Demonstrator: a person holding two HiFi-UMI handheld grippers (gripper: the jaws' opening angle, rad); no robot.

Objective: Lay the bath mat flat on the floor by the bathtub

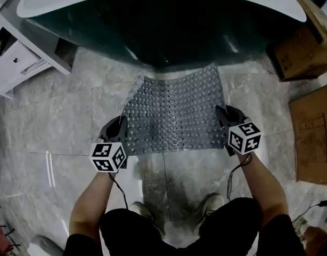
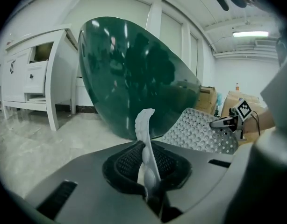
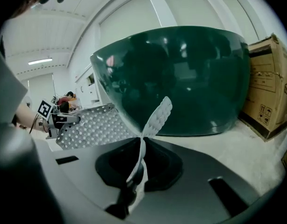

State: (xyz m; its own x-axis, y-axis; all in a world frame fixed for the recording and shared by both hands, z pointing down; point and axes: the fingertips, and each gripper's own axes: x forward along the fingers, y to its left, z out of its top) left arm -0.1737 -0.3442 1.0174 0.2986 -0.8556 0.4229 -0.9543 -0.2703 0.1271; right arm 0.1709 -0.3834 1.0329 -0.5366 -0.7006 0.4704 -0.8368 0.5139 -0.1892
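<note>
Over the grey marble floor (image 1: 57, 121), bathtub (image 1: 169, 31) at twelve o'clock, the left gripper (image 1: 121, 128) and right gripper (image 1: 223, 116) are clamping the near corners of the bath mat (image 1: 174, 116), mid-lay, with the next move, I'd judge, lowering it flat and releasing.

**Right gripper pinching the mat edge, tub dead ahead**

The right gripper (image 3: 134, 178) has its jaws clamped on a thin edge of the studded grey bath mat (image 3: 94, 125). The edge curls up out of the jaws, and the rest of the sheet spreads off to the left. The left gripper (image 3: 74, 119), marker cube and all, sits at the mat's far edge. A dark green bathtub (image 3: 190, 78) fills the middle, with a cardboard box (image 3: 269, 87) just to its right on the pale marble floor (image 3: 237, 148).
</note>
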